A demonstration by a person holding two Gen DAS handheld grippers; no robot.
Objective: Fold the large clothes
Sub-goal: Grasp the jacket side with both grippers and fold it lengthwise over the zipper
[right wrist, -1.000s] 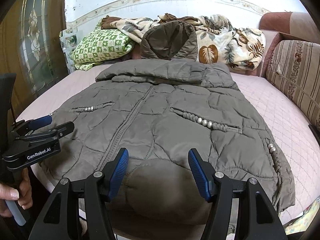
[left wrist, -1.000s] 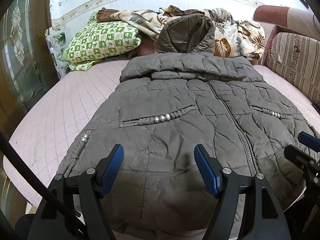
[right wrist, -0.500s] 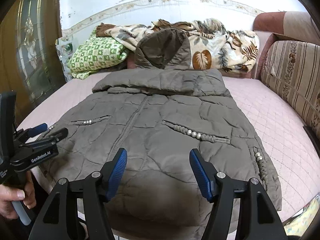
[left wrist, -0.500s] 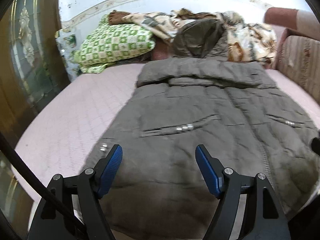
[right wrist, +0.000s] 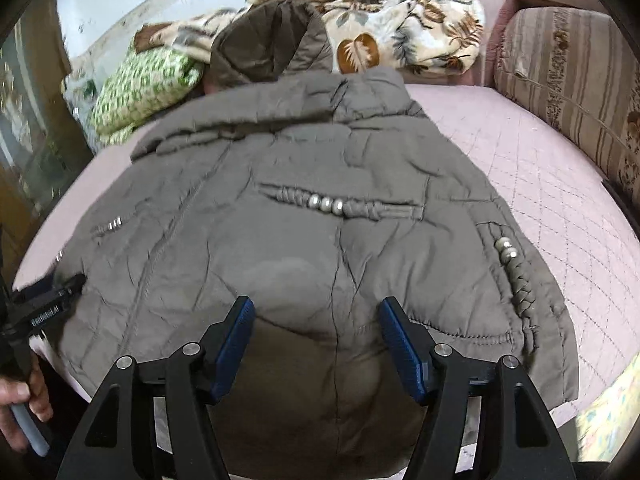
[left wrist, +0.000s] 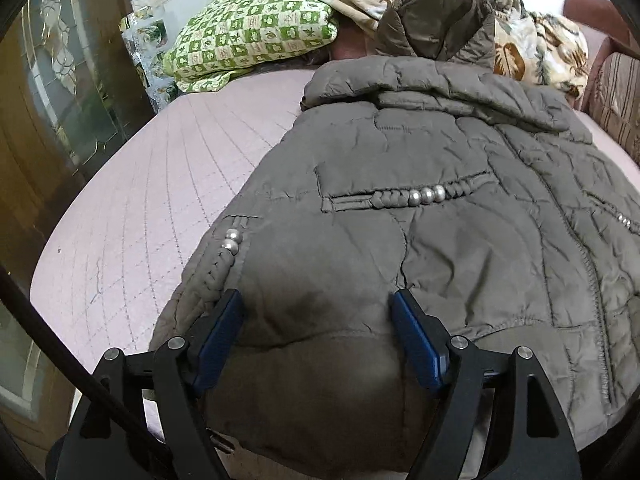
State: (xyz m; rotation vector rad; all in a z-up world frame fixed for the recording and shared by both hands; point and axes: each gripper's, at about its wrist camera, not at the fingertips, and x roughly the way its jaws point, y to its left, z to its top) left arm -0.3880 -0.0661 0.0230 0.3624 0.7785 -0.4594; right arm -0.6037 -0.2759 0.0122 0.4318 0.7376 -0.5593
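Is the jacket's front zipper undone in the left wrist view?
No: the quilted jacket lies flat on the bed with its zipper closed.

home bedroom: bed [left wrist: 168,184], pillow [left wrist: 248,32], blanket [right wrist: 420,36].

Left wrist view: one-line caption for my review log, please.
Open left gripper poised over the hem of a grey-brown padded coat spread front-up on a pink quilted bed.

A pink quilted mattress cover [left wrist: 168,184] spans the bed. At its head lie a green-and-white checked pillow [left wrist: 252,36] and, beside it, a rumpled leaf-print blanket [right wrist: 416,32]. A striped, floral-banded sofa cushion [right wrist: 568,80] borders the right side; a leaded glass door panel [left wrist: 76,80] stands at left.
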